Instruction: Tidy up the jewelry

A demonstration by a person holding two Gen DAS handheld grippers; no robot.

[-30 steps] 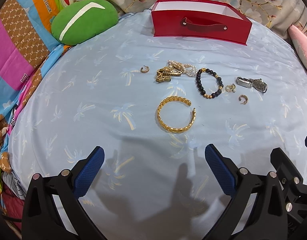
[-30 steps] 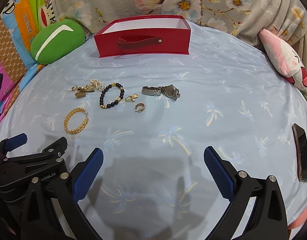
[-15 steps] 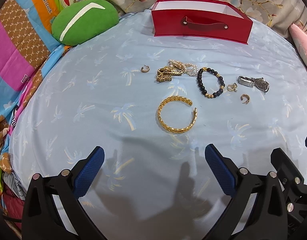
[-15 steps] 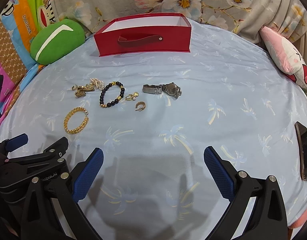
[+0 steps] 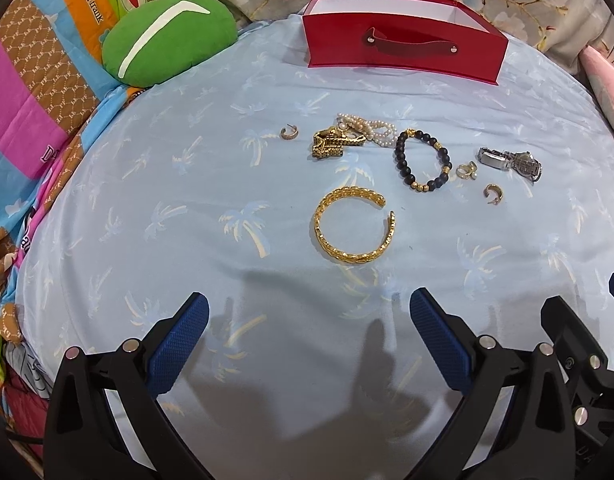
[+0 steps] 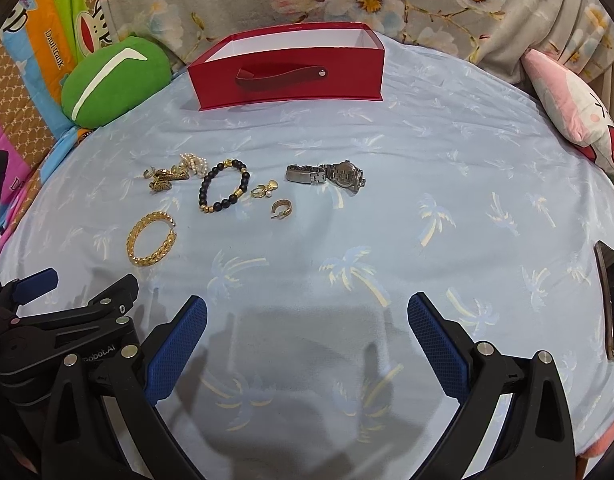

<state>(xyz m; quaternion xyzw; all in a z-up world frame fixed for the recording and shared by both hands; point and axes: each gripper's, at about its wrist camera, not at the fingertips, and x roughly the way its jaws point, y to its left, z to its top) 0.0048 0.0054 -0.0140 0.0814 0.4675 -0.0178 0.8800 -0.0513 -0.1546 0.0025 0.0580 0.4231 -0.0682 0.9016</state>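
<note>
Left gripper and right gripper hover at the frames' bottom, fingers spread wide, holding nothing; the jewelry lies mid-frame on the bed: bangle nearest, bead bracelet, watch rightmost; red box at top centre.

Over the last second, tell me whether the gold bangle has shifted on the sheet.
No. The gold bangle still lies just right of the same palm-tree print; only the camera's framing drifted slightly.
</note>
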